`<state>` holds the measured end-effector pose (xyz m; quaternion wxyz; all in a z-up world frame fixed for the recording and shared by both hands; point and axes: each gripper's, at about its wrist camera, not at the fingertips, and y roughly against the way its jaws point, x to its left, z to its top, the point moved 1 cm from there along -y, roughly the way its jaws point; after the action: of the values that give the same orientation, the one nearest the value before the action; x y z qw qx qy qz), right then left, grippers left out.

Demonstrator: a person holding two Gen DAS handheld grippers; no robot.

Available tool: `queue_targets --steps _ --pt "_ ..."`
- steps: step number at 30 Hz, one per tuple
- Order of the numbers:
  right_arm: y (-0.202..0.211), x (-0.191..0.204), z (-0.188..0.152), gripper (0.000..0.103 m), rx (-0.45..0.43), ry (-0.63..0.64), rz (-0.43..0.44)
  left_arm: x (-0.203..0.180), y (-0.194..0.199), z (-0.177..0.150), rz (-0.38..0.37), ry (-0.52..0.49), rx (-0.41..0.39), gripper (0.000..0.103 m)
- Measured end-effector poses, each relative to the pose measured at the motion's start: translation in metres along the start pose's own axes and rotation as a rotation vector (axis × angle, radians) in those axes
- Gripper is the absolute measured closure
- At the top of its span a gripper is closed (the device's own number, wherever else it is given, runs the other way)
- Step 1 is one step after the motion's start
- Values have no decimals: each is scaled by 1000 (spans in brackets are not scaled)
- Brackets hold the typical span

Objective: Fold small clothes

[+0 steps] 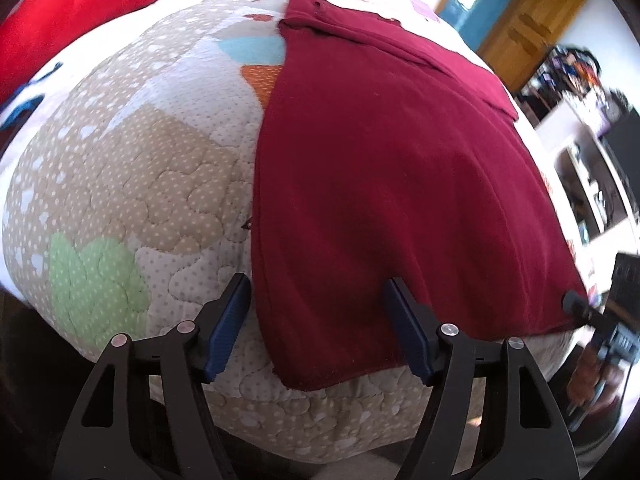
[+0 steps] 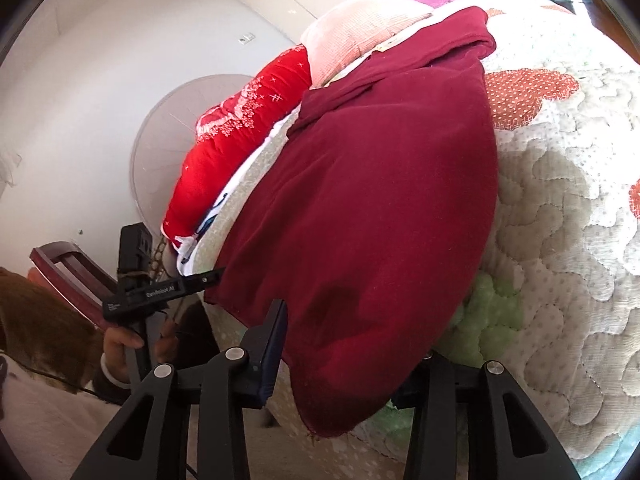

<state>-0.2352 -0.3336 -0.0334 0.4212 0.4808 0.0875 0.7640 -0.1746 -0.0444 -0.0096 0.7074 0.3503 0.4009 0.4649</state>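
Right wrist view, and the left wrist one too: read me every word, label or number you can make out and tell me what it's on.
"Genrobot.AI": white print on the black body of the left tongs, seen in the right wrist view; the first letters are uncertain.
Smaller white print on the same body, nearer the hand: too small to read.
Left wrist view: no readable text; the right tongs show none.
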Motion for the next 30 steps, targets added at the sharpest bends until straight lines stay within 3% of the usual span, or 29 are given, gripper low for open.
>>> queue_targets --steps 1,3,4,6,11,18,26,30 --pt "2 0 0 71 -2 6 -2 0 1 -1 -1 -13 0 65" --pt "8 0 2 82 -22 3 16 0 2 1 -15 -22 9 89" --pt "12 2 5 85 -35 -4 52 2 3 4 -54 -13 22 95" --pt "22 14 15 88 -89 25 105 2 6 9 -75 -12 30 96" --pt "33 34 40 88 -145 109 84 5 32 28 -146 -4 -44 96" --pt "48 23 73 88 -263 82 103 4 43 70 -202 20 -142 96" --pt "33 22 153 88 -295 179 -5 1 36 156 -199 23 -256 96" --pt "17 18 197 88 -303 214 -76 0 20 206 -154 25 -296 96"
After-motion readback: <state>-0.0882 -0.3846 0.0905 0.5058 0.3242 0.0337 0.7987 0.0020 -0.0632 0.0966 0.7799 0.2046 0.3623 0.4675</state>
